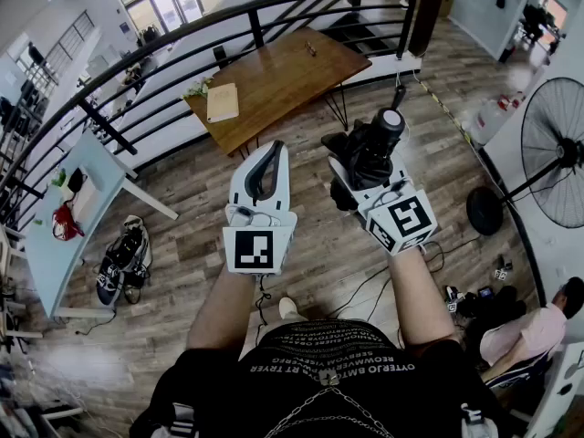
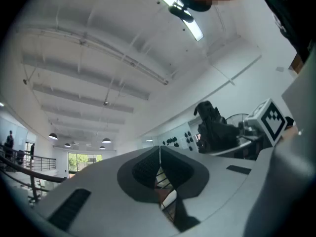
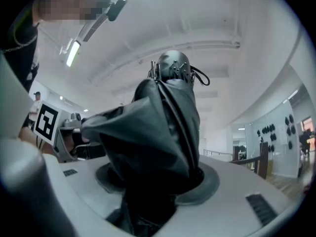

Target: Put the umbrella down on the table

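Note:
A folded black umbrella (image 1: 376,142) stands upright in my right gripper (image 1: 363,177), which is shut on its bunched fabric, well above the wooden floor. In the right gripper view the umbrella (image 3: 165,125) fills the space between the jaws of the right gripper (image 3: 158,184), its metal tip end uppermost. My left gripper (image 1: 273,151) is held beside it on the left, shut with nothing in it. In the left gripper view the left gripper (image 2: 159,155) has its pads meeting, and the umbrella (image 2: 213,130) shows off to the right. The brown wooden table (image 1: 292,71) lies ahead, beyond both grippers.
A tan notebook (image 1: 222,101) lies on the brown table's left end and a small item (image 1: 312,49) further back. A black curved railing (image 1: 182,39) runs behind it. A standing fan (image 1: 555,153) is on the right, a pale blue table (image 1: 68,240) on the left, shoes (image 1: 123,261) on the floor, and a seated person (image 1: 534,331) at lower right.

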A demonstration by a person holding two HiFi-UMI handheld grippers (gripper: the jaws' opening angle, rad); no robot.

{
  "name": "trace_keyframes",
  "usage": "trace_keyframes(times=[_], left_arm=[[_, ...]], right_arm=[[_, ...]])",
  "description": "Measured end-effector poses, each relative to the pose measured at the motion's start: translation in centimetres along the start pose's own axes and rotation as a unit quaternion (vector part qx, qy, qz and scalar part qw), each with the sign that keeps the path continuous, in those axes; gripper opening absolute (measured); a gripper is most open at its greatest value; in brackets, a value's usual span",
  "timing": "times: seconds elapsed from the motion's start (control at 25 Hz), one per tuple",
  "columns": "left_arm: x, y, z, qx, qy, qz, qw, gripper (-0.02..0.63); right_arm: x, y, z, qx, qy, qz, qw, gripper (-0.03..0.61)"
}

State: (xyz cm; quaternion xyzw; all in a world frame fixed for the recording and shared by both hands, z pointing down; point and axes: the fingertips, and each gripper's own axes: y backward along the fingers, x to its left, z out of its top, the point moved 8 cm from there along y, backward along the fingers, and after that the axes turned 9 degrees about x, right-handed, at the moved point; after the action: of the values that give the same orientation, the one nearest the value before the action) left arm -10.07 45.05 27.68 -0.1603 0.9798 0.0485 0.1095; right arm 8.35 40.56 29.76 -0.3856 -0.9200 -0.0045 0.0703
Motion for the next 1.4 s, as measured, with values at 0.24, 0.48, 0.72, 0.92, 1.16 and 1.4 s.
trace_keyframes(times=[0.24, 0.48, 0.72, 0.92, 1.16, 1.4], left_arm=[[3.7, 1.9, -1.9, 0.005, 0.007, 0.000, 1.0000, 0.031], [7.5, 4.8, -5.1, 0.045, -0.008, 0.019, 0.9988, 0.031], [8.9, 5.4, -6.5, 0.042, -0.031, 0.011, 0.9986, 0.031], [10.7, 5.9, -8.3, 0.047, -0.020, 0.013, 0.9986, 0.031], [11.8, 5.9, -8.8, 0.037, -0.015, -0.028, 0.9988, 0.031], [12.4, 5.5, -9.2, 0.029, -0.001, -0.067, 0.9974, 0.031]], right_arm=[[1.4, 1.6, -1.4, 0.068, 0.026, -0.068, 0.995, 0.244], [3.5, 4.3, -4.0, 0.101, 0.041, -0.115, 0.987, 0.244], [4.8, 3.8, -5.1, 0.112, 0.031, -0.132, 0.984, 0.244], [6.2, 2.0, -5.3, 0.122, 0.038, -0.148, 0.981, 0.245], [7.9, 0.4, -4.0, 0.124, 0.042, -0.172, 0.976, 0.245], [9.6, -0.3, -2.6, 0.117, 0.027, -0.180, 0.976, 0.245]])
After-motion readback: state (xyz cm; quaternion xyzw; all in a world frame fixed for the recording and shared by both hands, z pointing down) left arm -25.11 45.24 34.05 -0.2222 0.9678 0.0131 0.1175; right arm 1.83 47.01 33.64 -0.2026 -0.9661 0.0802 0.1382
